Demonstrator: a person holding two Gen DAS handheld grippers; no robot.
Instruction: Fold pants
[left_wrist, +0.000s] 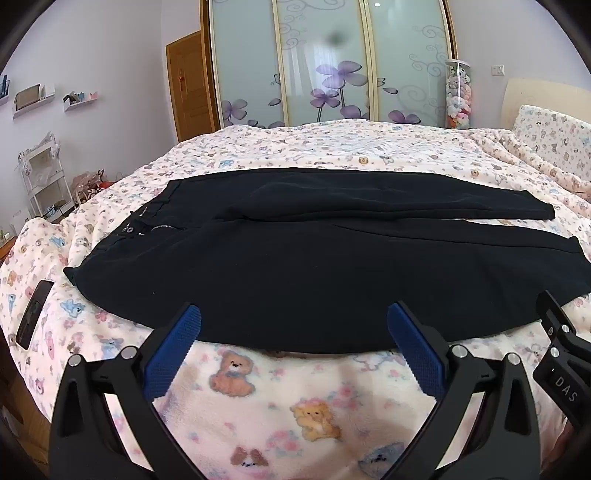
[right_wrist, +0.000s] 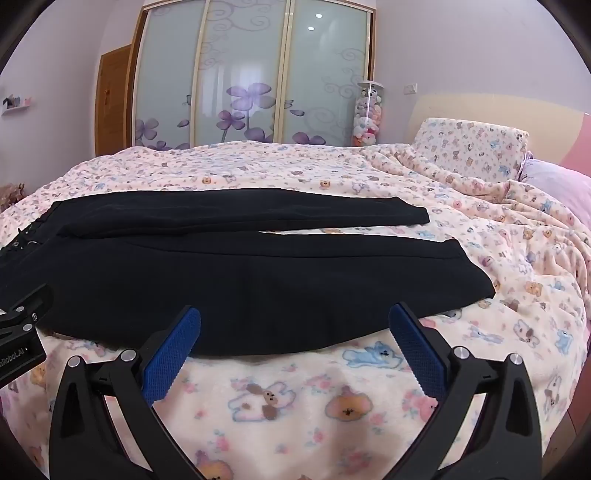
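Both my grippers, left gripper (left_wrist: 293, 314) and right gripper (right_wrist: 294, 314), hang with jaws wide open, holding nothing, over the bed's (left_wrist: 280, 398) near edge. Long black cloth pants (left_wrist: 295, 266) lie flat across its teddy-bear blanket, waist toward the left edge.

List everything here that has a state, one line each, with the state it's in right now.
Pants: spread flat on the bed, unfolded, legs side by side, fly open.
Left hand-held gripper: open, empty, at the pants' near edge.
Right hand-held gripper: open, empty, at the pants' near edge.
Blanket: spread over the bed, rumpled near the pillow.
Wardrobe doors: closed.
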